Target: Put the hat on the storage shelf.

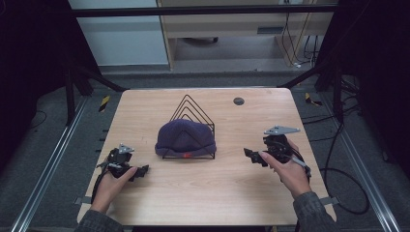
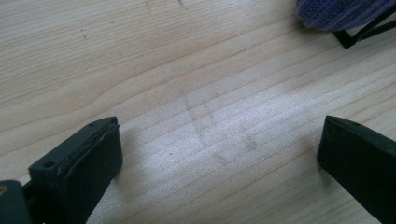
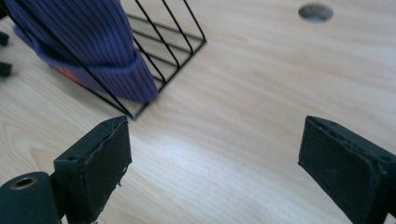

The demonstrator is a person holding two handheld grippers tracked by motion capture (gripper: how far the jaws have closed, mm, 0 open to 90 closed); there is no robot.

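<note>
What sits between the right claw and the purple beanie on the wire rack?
Nothing: in the high view, bare wooden table separates the right claw from the purple beanie draped on the black wire rack. The right gripper view shows the same bare wood.

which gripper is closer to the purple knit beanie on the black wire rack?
Roughly equal, right gripper marginally nearer. Left gripper sits front-left of the purple knit beanie; right sits to its right. Neither touches it.

Purple knit beanie (image 1: 185, 137) sat draped over black wire rack (image 1: 189, 126) at centre of wooden table (image 1: 208, 193). Left gripper (image 1: 141, 171) rested near-left of rack, right gripper (image 1: 251, 154) near-right, both apart from beanie. Round grommet hole (image 1: 239, 101) lay behind.
</note>
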